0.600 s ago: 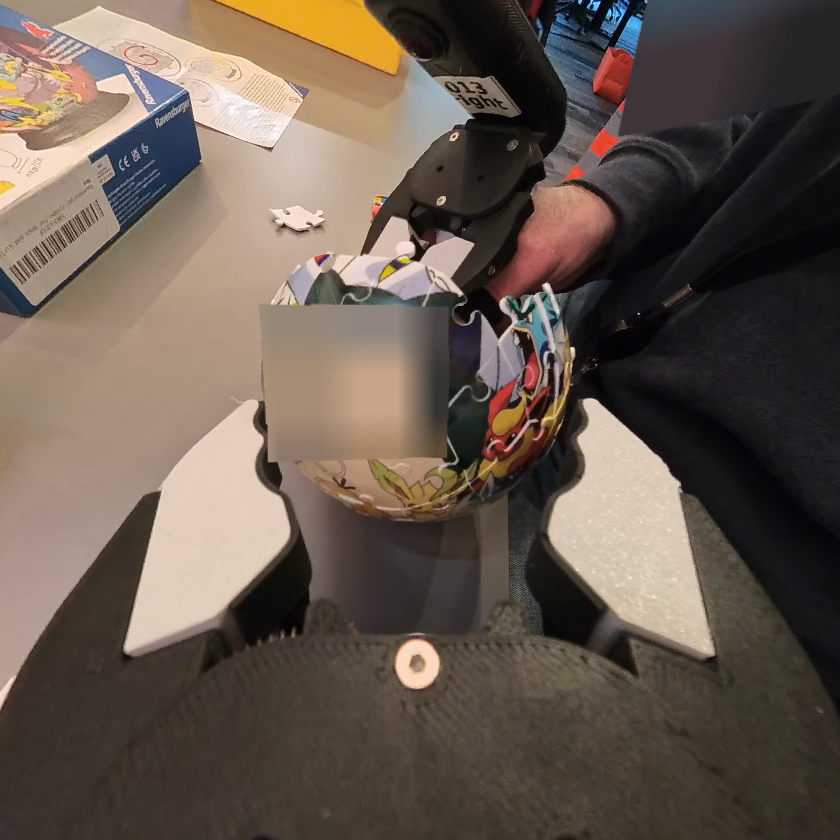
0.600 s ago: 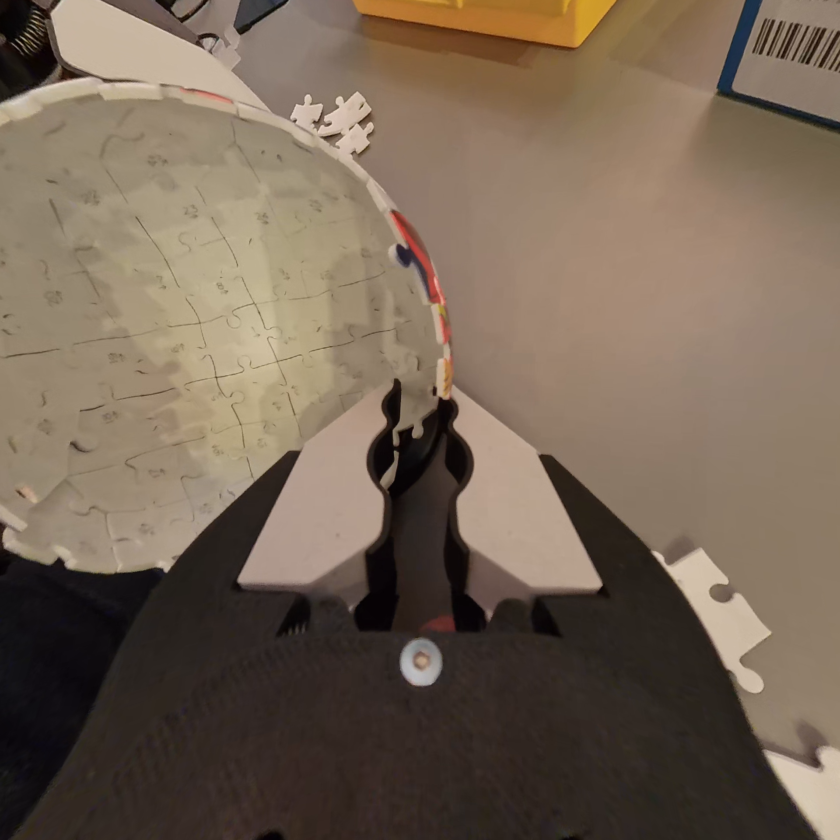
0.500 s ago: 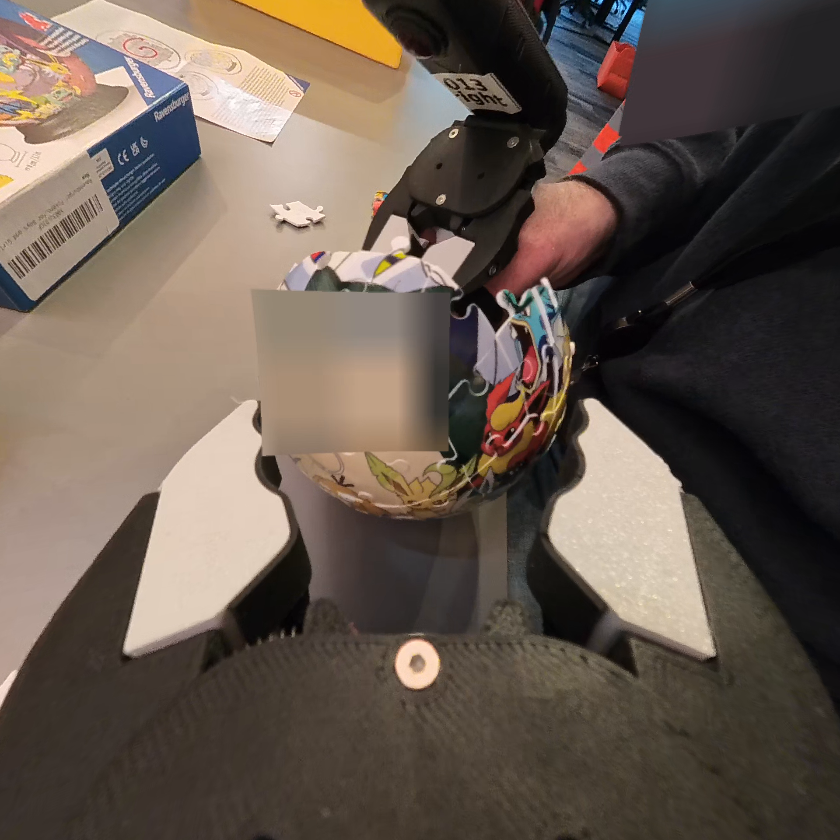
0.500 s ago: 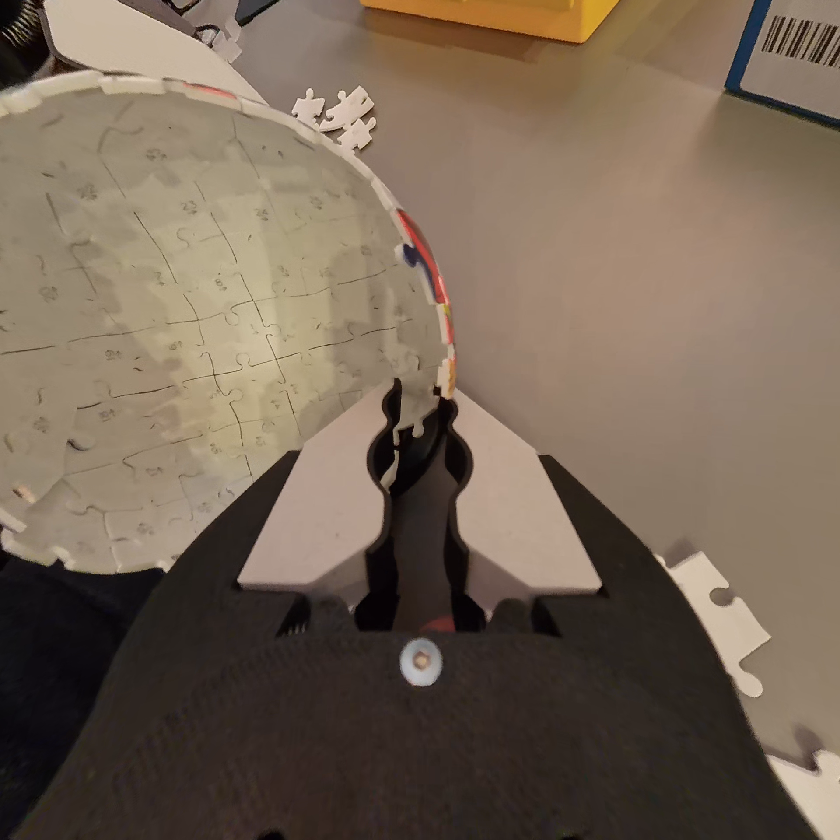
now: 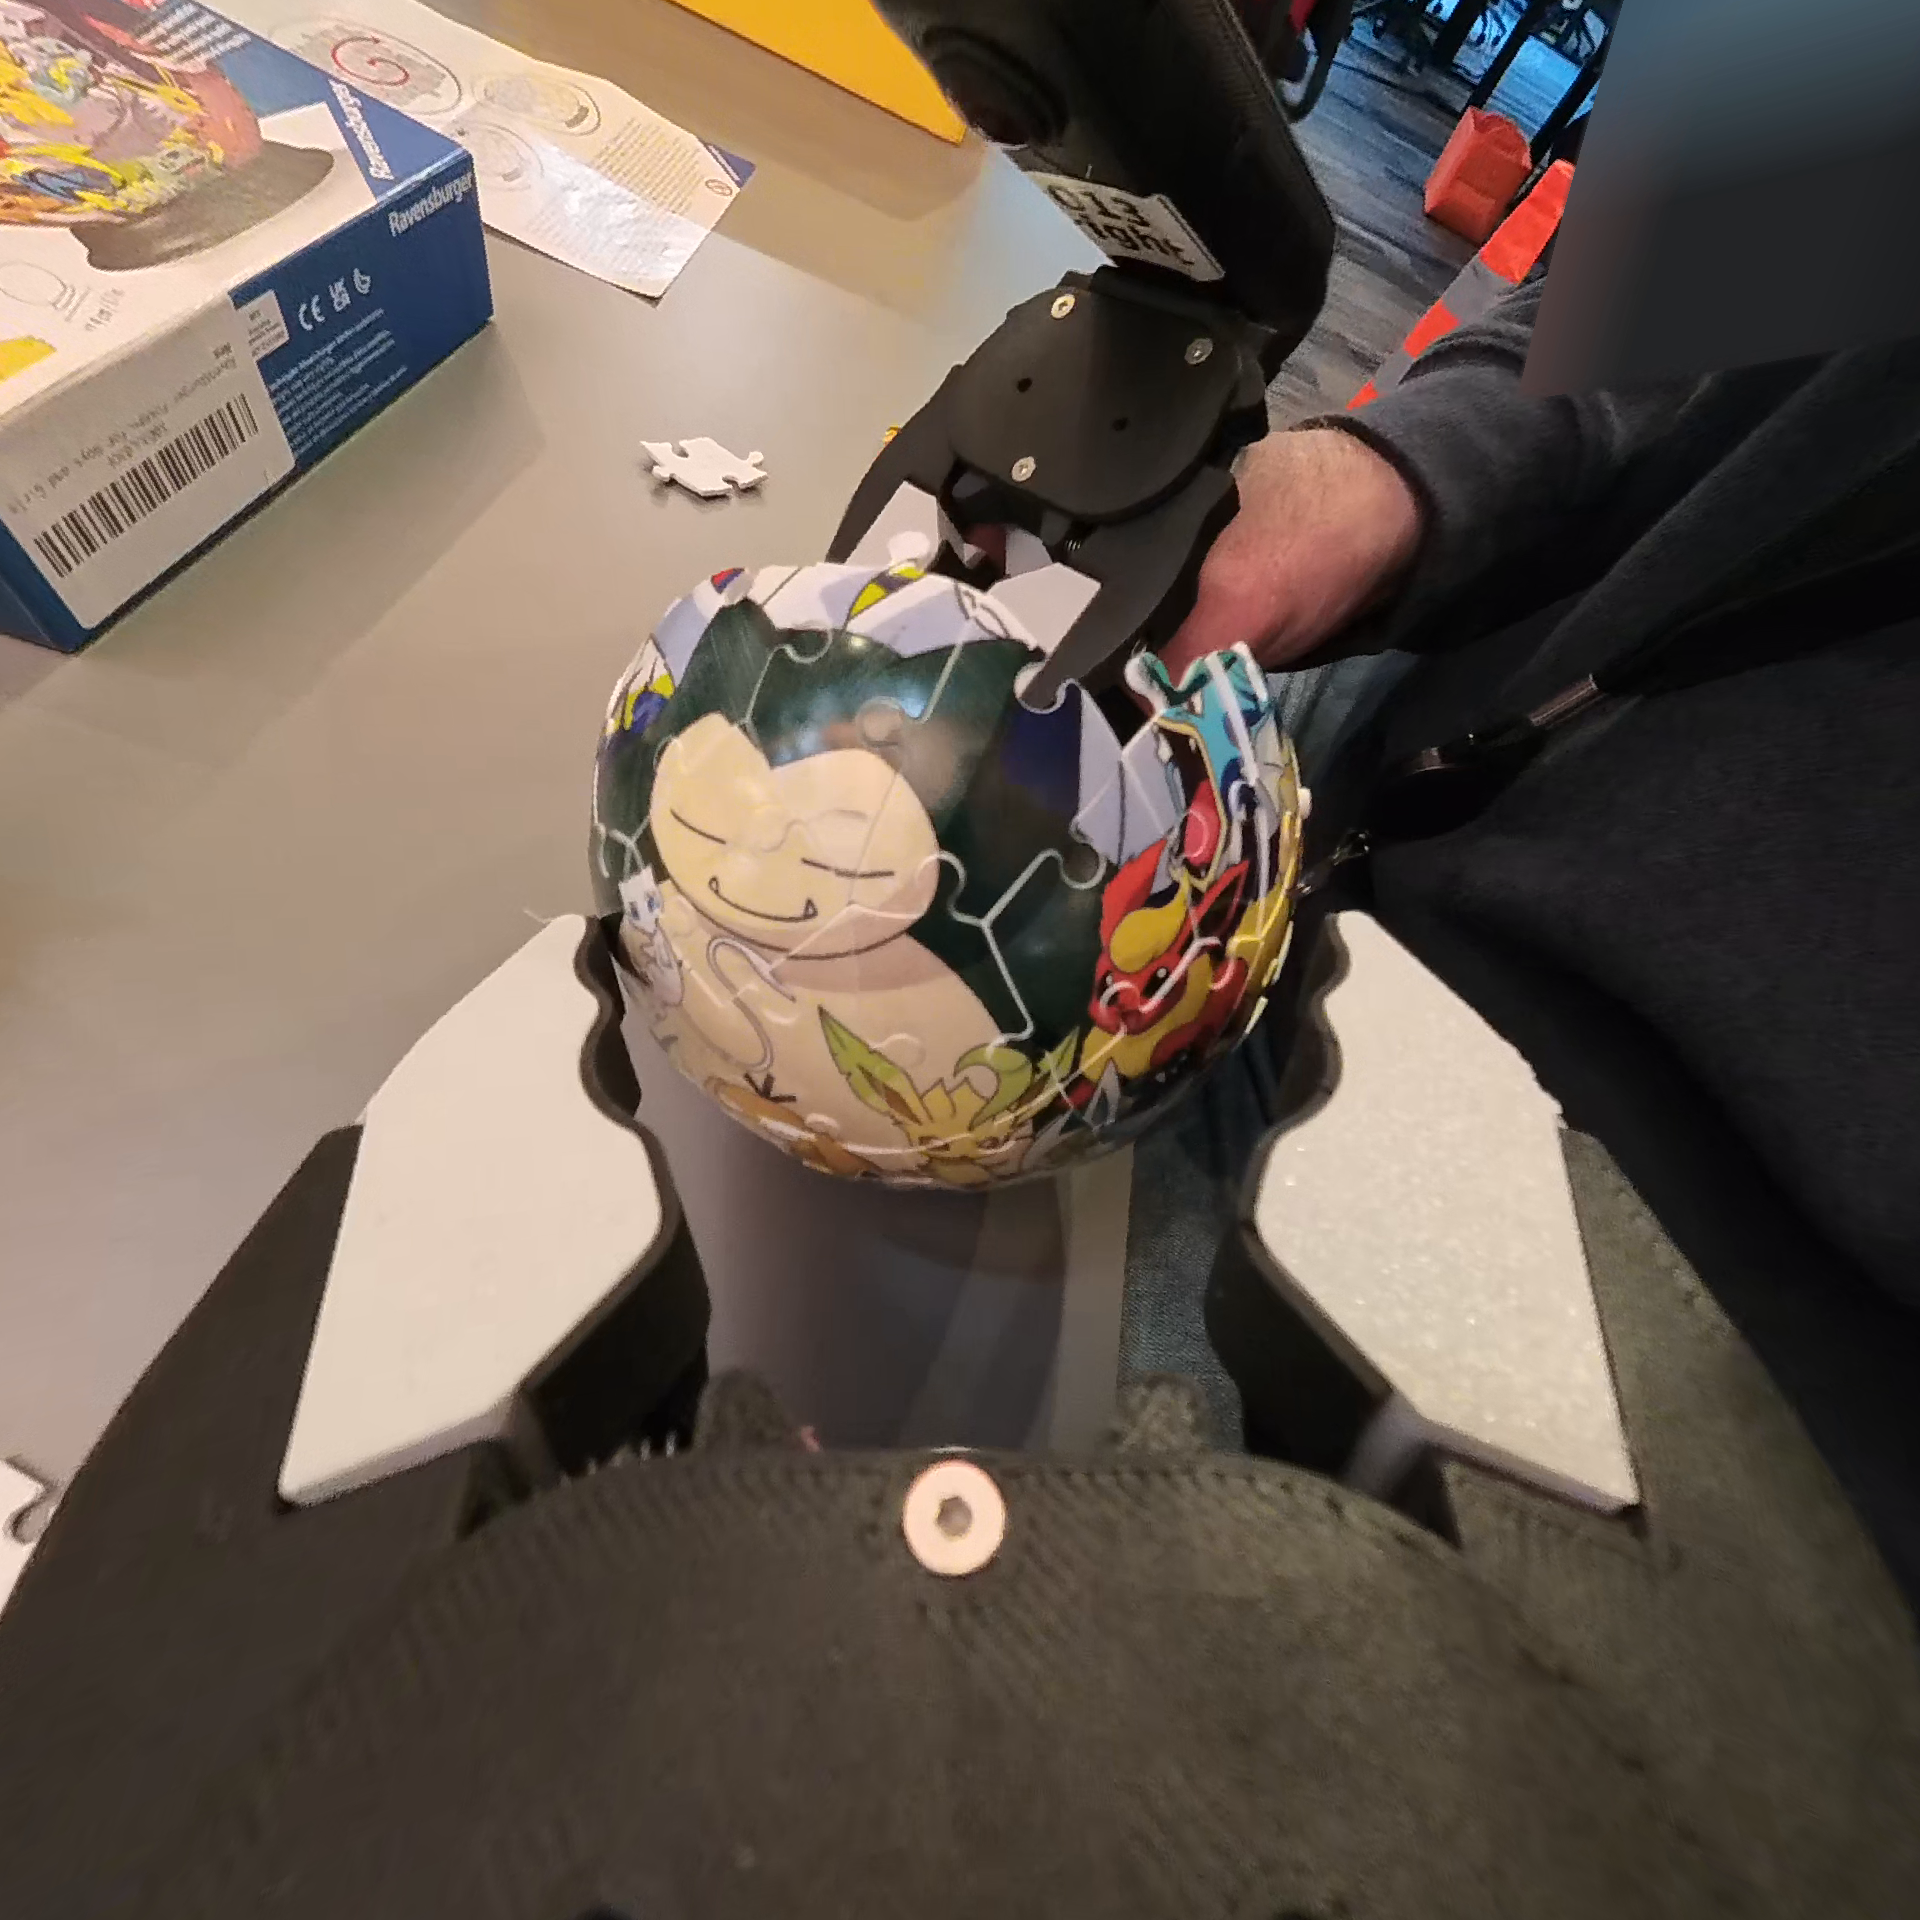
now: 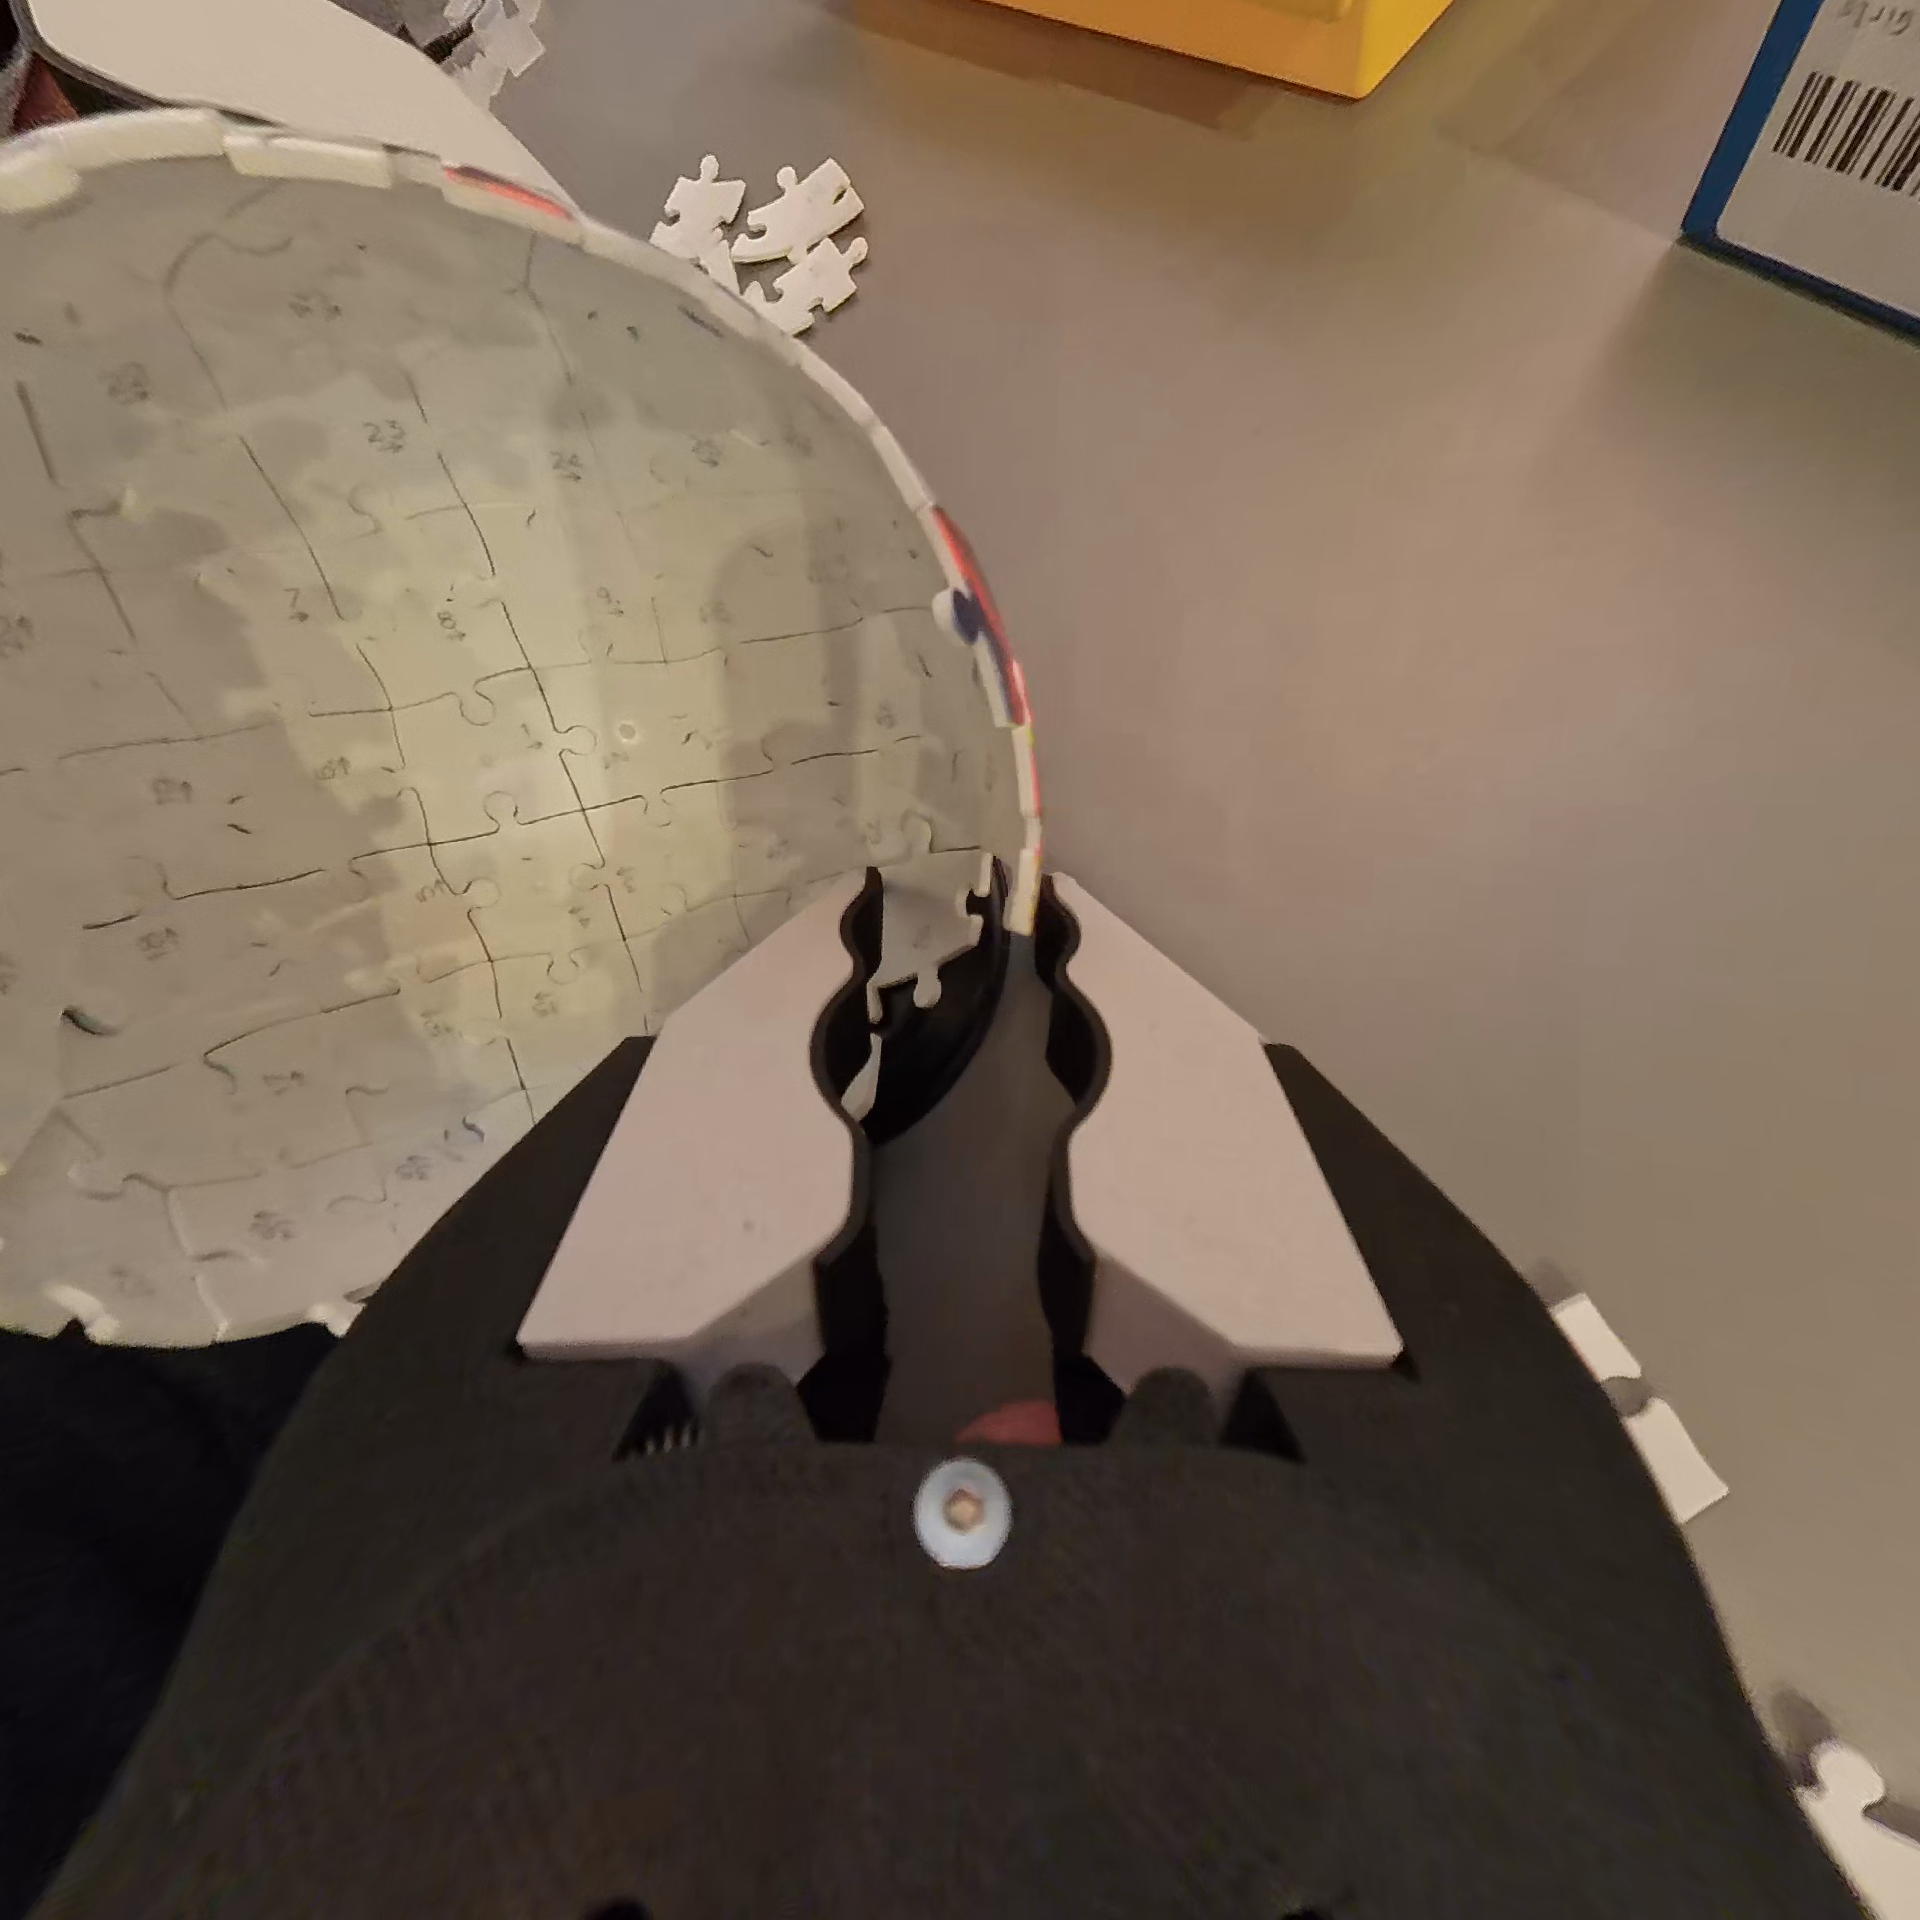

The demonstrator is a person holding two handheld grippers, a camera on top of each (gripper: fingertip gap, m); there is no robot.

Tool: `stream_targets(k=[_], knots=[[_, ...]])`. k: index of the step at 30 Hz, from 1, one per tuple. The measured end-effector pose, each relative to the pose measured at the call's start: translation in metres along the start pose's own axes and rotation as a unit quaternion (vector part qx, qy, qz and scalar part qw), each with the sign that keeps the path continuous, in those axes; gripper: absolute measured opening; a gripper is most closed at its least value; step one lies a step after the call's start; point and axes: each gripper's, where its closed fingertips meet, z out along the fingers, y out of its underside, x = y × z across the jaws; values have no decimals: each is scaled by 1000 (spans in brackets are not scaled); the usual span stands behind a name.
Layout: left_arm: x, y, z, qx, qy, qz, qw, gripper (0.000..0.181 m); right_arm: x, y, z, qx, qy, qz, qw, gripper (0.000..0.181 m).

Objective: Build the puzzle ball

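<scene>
The half-built puzzle ball (image 5: 935, 883) is a colourful cartoon shell, open at its far side. My left gripper (image 5: 951, 935) is shut on it, one finger on each side, and holds it over the table edge. The right wrist view looks into the ball's grey-white numbered inside (image 6: 468, 727). My right gripper (image 6: 956, 904) is shut on a puzzle piece (image 6: 920, 945) at the ball's rim. The right gripper also shows in the left wrist view (image 5: 997, 613), at the ball's top far edge, with a hand (image 5: 1309, 540) behind it.
A blue puzzle box (image 5: 208, 343) lies at the far left and shows at the top right of the right wrist view (image 6: 1818, 156). There is an instruction sheet (image 5: 592, 177), a yellow box (image 6: 1247, 42) and loose white pieces (image 5: 707, 468) (image 6: 779, 229) (image 6: 1631, 1392). The person's dark clothing is at the right.
Both grippers keep their hold. The ball and grippers have shifted only slightly against the table.
</scene>
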Motion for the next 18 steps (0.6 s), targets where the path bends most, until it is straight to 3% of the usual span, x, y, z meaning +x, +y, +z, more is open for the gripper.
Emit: stream_targets(k=[13, 18], knots=[[0, 0, 0, 8, -6, -8, 1000, 119, -2, 1, 2, -18, -3, -46, 999, 25], [-1, -1, 1, 8, -6, -6, 1000, 120, -1, 1, 1, -16, -18, -13, 1000, 22]])
